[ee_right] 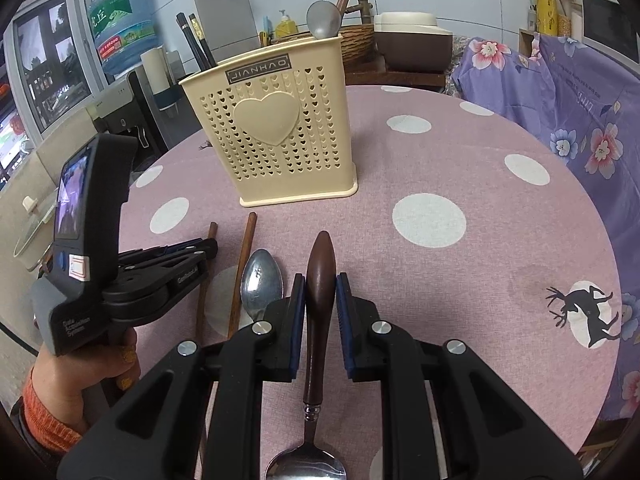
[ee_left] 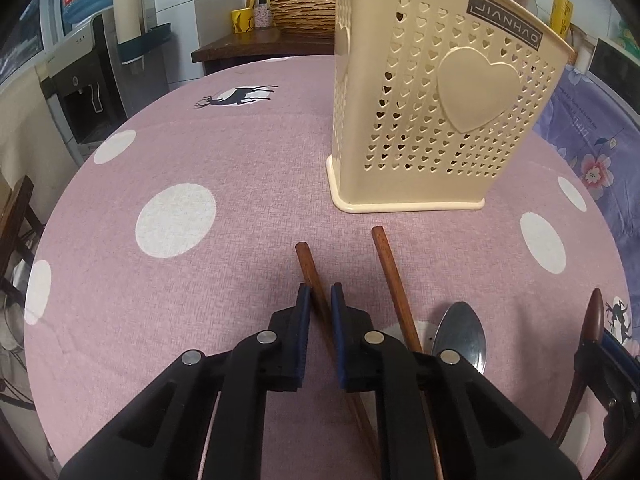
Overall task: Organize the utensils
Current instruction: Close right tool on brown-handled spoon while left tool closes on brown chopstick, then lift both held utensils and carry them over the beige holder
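Observation:
A cream perforated utensil holder (ee_left: 432, 112) (ee_right: 272, 136) stands upright on the pink dotted tablecloth (ee_left: 240, 152). It holds black chopsticks (ee_right: 196, 40) and a metal spoon (ee_right: 324, 20). My left gripper (ee_left: 320, 300) (ee_right: 208, 248) is shut on a brown chopstick (ee_left: 306, 264) (ee_right: 212, 232) that lies on the cloth. A second brown chopstick (ee_left: 390, 272) (ee_right: 248, 248) and a metal spoon (ee_left: 460, 336) (ee_right: 262, 280) lie just right of it. My right gripper (ee_right: 320, 284) (ee_left: 600, 344) is shut on a spoon's brown handle (ee_right: 320, 280) (ee_left: 594, 312), with the spoon's bowl (ee_right: 306, 464) toward the camera.
A hand in an orange sleeve (ee_right: 80, 368) holds the left gripper. A purple floral cloth (ee_right: 560, 100) lies along the table's right side. A water dispenser (ee_left: 92, 80) stands off the left edge. A wicker basket (ee_left: 304, 12) sits on a dark shelf behind.

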### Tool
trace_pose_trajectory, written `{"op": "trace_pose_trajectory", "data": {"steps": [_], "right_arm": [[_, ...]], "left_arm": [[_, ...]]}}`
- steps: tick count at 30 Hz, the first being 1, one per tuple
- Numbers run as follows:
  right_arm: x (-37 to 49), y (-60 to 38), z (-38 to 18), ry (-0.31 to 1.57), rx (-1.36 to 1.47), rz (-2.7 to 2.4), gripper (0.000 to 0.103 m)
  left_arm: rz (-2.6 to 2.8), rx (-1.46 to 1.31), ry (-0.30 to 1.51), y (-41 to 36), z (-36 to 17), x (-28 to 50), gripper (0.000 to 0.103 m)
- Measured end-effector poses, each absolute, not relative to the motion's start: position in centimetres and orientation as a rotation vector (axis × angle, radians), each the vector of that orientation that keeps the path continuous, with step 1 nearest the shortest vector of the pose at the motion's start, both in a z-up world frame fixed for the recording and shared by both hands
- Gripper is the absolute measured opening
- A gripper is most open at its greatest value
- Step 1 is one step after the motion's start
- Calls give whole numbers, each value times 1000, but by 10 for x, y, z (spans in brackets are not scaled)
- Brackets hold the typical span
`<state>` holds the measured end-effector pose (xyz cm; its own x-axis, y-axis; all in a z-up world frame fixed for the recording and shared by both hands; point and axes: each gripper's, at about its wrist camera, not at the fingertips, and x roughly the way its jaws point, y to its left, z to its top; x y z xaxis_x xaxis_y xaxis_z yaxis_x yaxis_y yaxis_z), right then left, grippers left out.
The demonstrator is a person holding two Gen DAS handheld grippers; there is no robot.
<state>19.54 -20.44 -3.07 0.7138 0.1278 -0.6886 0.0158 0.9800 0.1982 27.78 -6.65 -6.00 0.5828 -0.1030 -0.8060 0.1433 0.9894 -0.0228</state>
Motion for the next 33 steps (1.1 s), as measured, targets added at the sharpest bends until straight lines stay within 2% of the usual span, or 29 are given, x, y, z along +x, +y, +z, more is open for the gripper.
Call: {"op": "trace_pose_trajectory", "data": {"steps": [15, 26, 33], "right_arm": [[186, -207, -27, 732, 220, 108, 16], [159, -216, -8, 649, 230, 152, 16], [128, -222, 15, 567, 236, 154, 16]], "left_arm": [[-184, -46, 904, -61, -52, 273, 8], [-309, -108, 644, -30, 24, 204, 8], [-369, -168, 541, -5, 54, 162, 8]]}}
